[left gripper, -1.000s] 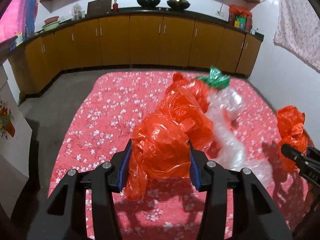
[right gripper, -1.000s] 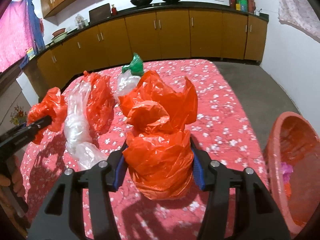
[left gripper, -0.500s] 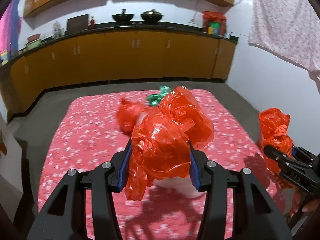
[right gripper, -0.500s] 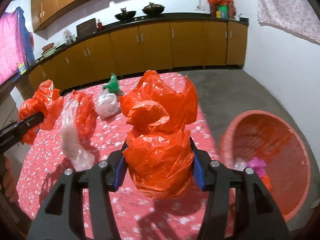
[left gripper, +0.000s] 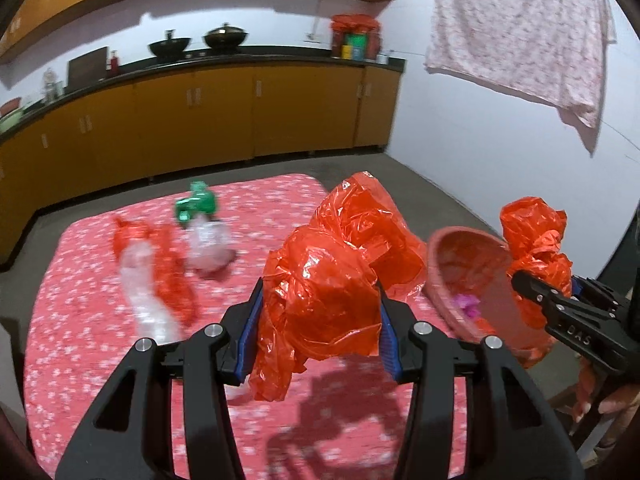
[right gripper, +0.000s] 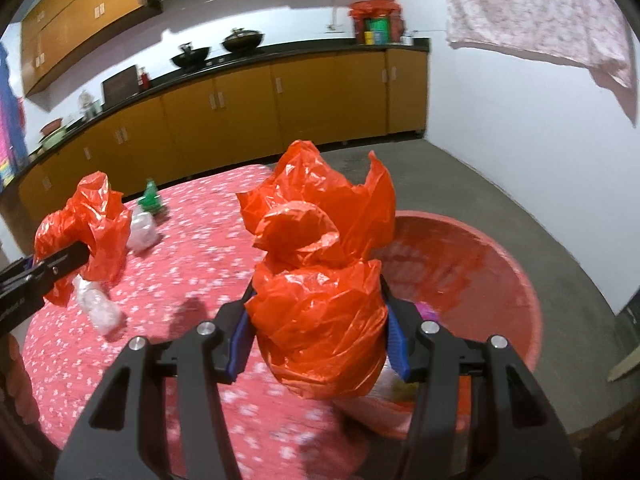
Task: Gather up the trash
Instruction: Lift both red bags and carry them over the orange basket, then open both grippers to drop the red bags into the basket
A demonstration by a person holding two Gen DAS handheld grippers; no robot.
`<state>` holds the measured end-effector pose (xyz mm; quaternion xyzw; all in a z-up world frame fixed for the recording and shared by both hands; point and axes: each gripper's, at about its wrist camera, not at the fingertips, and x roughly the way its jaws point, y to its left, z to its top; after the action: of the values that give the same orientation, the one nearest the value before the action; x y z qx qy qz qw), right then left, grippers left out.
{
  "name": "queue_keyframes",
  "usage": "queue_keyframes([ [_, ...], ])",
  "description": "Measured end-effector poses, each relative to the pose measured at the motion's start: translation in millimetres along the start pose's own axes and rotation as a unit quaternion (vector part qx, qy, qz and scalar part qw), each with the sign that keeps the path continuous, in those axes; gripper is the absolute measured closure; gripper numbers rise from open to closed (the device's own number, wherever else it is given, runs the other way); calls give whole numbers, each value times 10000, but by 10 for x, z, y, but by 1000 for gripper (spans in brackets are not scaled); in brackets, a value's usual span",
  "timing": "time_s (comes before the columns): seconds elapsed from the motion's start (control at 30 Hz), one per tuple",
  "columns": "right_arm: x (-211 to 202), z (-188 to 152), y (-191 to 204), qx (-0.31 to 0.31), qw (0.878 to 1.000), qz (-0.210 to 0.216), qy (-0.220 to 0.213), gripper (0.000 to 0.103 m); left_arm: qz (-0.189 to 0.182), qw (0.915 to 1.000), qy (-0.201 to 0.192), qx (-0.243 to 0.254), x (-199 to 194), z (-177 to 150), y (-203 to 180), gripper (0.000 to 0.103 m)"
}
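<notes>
Orange cabinets (left gripper: 248, 116), black countertop (right gripper: 280, 56), white wall (left gripper: 500, 168), grey floor (right gripper: 500, 216).

The crumpled plastic bags (left gripper: 320, 300) (right gripper: 320, 320) are glossy orange-red, between blue claw pads (left gripper: 248, 332). The desk (left gripper: 80, 340) wears red cloth with small white flowers. The basin (right gripper: 500, 280) is pinkish red, the cabinets (left gripper: 200, 120) ochre.

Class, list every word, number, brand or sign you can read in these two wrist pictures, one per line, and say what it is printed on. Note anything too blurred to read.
"DAS" (possibly only part of a marking): on the black body of the right gripper, seen from the left wrist.
Faint marking on the left gripper body: too blurred to read.
Colourful containers on the counter: print too small to read.
</notes>
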<state>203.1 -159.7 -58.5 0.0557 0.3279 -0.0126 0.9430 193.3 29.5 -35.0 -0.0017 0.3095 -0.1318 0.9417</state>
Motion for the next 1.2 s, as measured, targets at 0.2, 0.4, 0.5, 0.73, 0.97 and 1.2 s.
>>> queue_keyframes([
  [0.2, -114, -52, -398, 278, 9991, -320, -62, 49, -381, 9991, 49, 206, 120, 39, -401, 54],
  [0.4, -165, -94, -629, 402, 9980, -488, -93, 50, -653, 9972, 95, 358, 245, 87, -708, 54],
  [0.5, -164, -102, -724, 451, 9974, -551, -113, 50, -754, 9962, 122, 428, 309, 93, -875, 54],
  [0.73, -126, -113, -969, 575, 9956, -732, -128, 50, -904, 9936, 220, 647, 459, 59, -1201, 54],
  [0.97, -61, -119, -1129, 668, 9947, -774, -127, 50, -1005, 9914, 365, 757, 649, 41, -1410, 54],
  [1.2, 44, -113, -1236, 705, 9944, -781, -75, 50, -1087, 9895, 474, 826, 804, 37, -1569, 54],
])
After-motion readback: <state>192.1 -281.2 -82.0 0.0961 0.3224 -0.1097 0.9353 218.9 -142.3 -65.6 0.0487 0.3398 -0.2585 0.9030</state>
